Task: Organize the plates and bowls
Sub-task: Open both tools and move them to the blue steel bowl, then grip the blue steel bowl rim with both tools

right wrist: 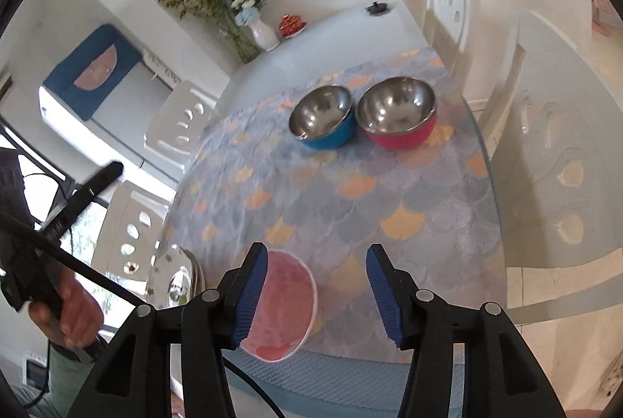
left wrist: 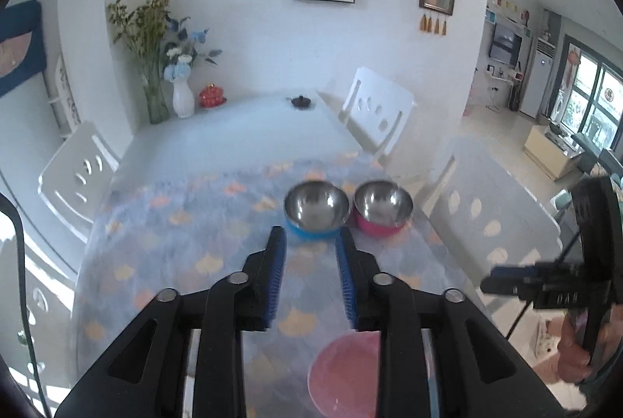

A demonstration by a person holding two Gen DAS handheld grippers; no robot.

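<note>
Two steel-lined bowls stand side by side on the scale-patterned cloth, a blue bowl (left wrist: 315, 209) (right wrist: 323, 118) and a pink bowl (left wrist: 383, 207) (right wrist: 397, 112) to its right. A pink plate (left wrist: 344, 375) (right wrist: 282, 305) lies flat near the table's front edge. My left gripper (left wrist: 310, 238) hovers above the cloth, pointing toward the blue bowl, jaws open a narrow gap with nothing between them. My right gripper (right wrist: 317, 252) hangs over the front of the table, open wider and empty; its left finger overlaps the pink plate's edge in the picture.
A shiny metal plate (right wrist: 183, 281) lies left of the pink plate. Vases with flowers (left wrist: 183, 94), a red dish (left wrist: 212, 96) and a small dark pot (left wrist: 300, 101) stand at the far end. White chairs (left wrist: 375, 110) flank the table. A hand (right wrist: 70, 305) holds the other gripper.
</note>
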